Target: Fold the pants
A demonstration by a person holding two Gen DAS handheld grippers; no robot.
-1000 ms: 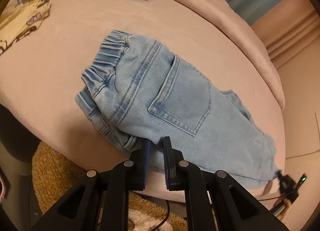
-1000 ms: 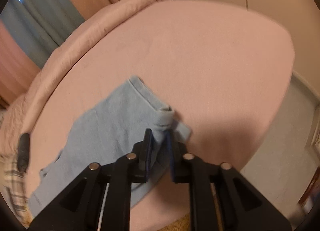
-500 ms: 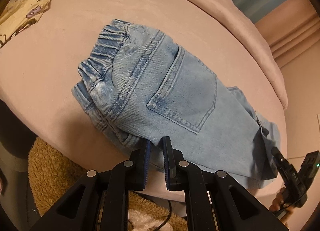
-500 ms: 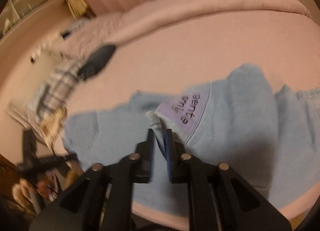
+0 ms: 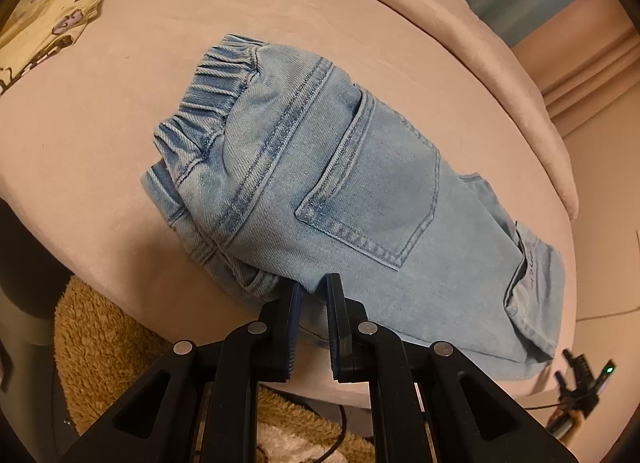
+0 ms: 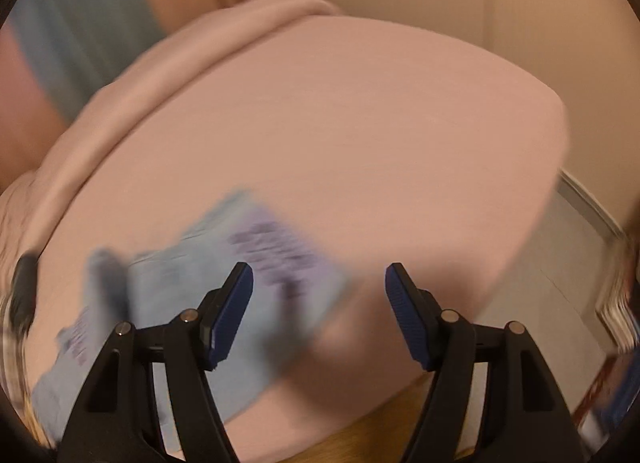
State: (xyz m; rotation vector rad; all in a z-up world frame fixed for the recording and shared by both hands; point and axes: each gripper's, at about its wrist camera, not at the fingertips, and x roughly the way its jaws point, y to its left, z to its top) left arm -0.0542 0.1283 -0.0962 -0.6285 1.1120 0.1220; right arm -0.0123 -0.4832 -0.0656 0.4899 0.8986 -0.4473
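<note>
R gripper [image 6: 319,311] has just let go, jaws now wide apart; leg end of light-blue denim pants [image 5: 340,191] lies folded over on pink bed [image 5: 140,43], prob. fold done (view blurry). L gripper [image 5: 313,327] stays clamped on near edge.

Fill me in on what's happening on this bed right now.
A person with a claw in each hand is folding light blue jeans on a pink bed. The left claw is nearly shut, pinching the jeans' near edge. The right claw is wide open and holds nothing, above the blurred leg end with a purple printed patch.
</note>
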